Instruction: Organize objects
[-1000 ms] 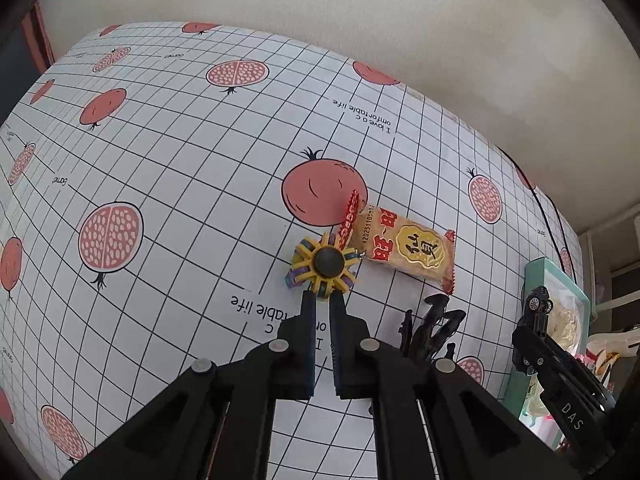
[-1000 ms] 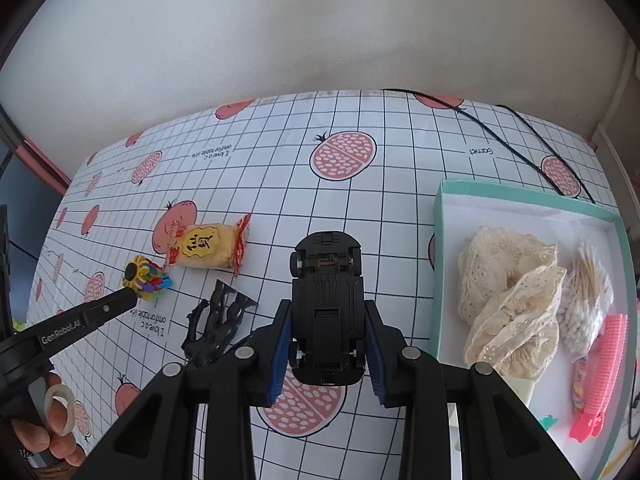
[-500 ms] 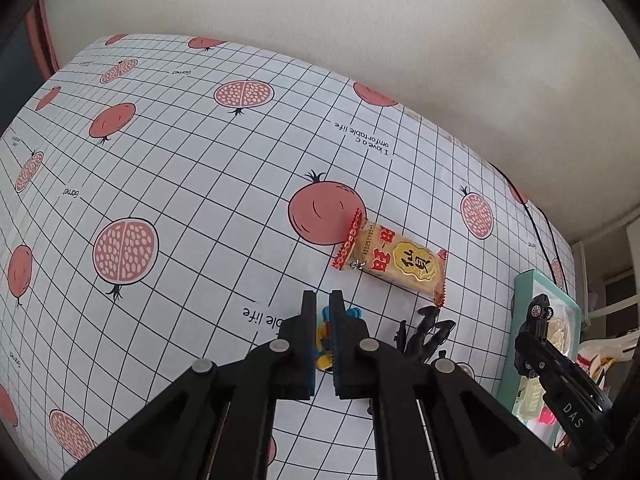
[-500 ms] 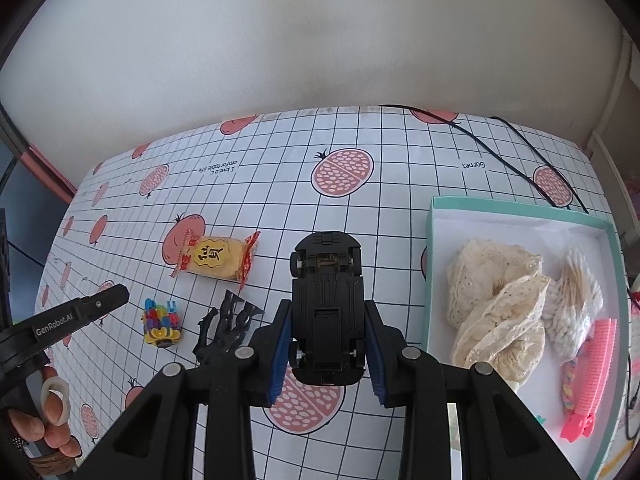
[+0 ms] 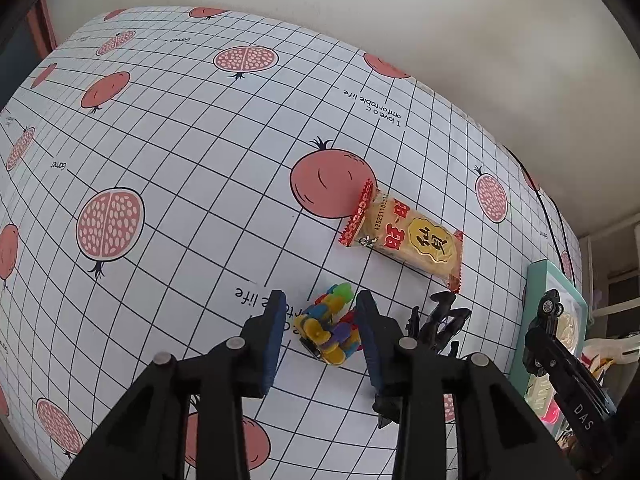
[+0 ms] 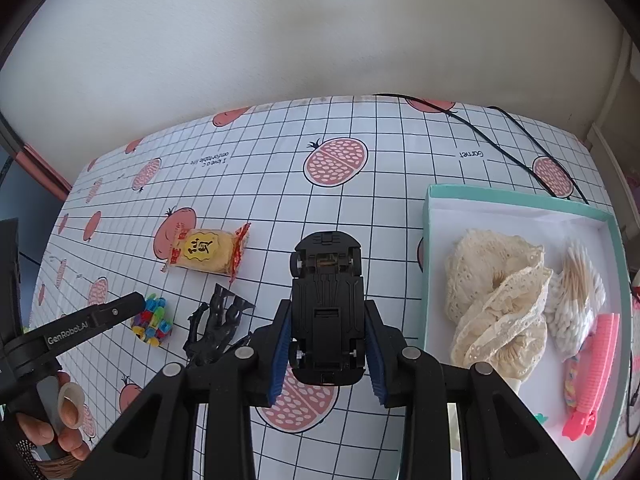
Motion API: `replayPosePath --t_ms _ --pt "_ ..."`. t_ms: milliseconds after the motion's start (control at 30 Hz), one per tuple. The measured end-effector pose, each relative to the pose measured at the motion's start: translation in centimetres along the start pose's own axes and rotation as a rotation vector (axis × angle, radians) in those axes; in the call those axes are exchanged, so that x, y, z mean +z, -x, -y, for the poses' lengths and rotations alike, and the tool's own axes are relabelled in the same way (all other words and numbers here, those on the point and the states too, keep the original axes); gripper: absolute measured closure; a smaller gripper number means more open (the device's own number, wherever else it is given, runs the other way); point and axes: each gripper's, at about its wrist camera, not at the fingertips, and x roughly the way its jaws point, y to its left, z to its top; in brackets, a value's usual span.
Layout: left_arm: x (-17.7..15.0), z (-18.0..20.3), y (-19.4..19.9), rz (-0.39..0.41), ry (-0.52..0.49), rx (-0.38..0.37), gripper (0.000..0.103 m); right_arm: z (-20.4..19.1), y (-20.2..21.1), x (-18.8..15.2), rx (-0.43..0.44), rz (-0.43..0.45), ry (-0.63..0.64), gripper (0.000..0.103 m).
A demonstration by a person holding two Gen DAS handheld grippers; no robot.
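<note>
On the pomegranate-print tabletop [image 5: 180, 168], a colourful toy [image 5: 330, 326] is straddled by the left gripper [image 5: 322, 318], jaws spread wide, no contact seen. A black car [image 6: 327, 306] is clamped underside-up in the right gripper [image 6: 327, 344], beside the teal box [image 6: 616, 264].

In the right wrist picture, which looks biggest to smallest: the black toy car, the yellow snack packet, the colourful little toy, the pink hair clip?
1. black toy car, though it is nearest the camera, so this may flatter it
2. pink hair clip
3. yellow snack packet, close to the clip in area, so unsure
4. colourful toy
</note>
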Motion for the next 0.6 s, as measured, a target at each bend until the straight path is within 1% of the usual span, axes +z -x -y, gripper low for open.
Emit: replayPosePath --t_ms 33,133,200,333,433,600 --pt "0.0 0.1 0.0 0.000 -0.003 0.005 0.064 0.0 0.0 0.0 0.000 -0.001 0.000 0.068" --pt "-0.1 0.3 0.0 -0.009 -0.017 0.006 0.050 0.0 -0.1 0.0 0.000 -0.003 0.000 0.068" --pt "-0.1 0.4 -0.1 -0.012 -0.016 -0.003 0.049 0.0 -0.1 0.0 0.000 -0.004 0.000 0.068" --pt "-0.4 0.9 -0.4 -0.034 -0.036 0.009 0.049 -0.1 -0.1 0.0 0.000 -0.005 0.001 0.068" --pt "-0.5 1.2 -0.9 -0.051 -0.042 0.005 0.045 -0.1 -0.1 0.0 0.000 -0.005 0.000 0.068" --pt "-0.9 1.8 -1.8 -0.078 -0.068 0.019 0.044 0.0 -0.4 -0.2 -0.002 -0.012 0.002 0.068"
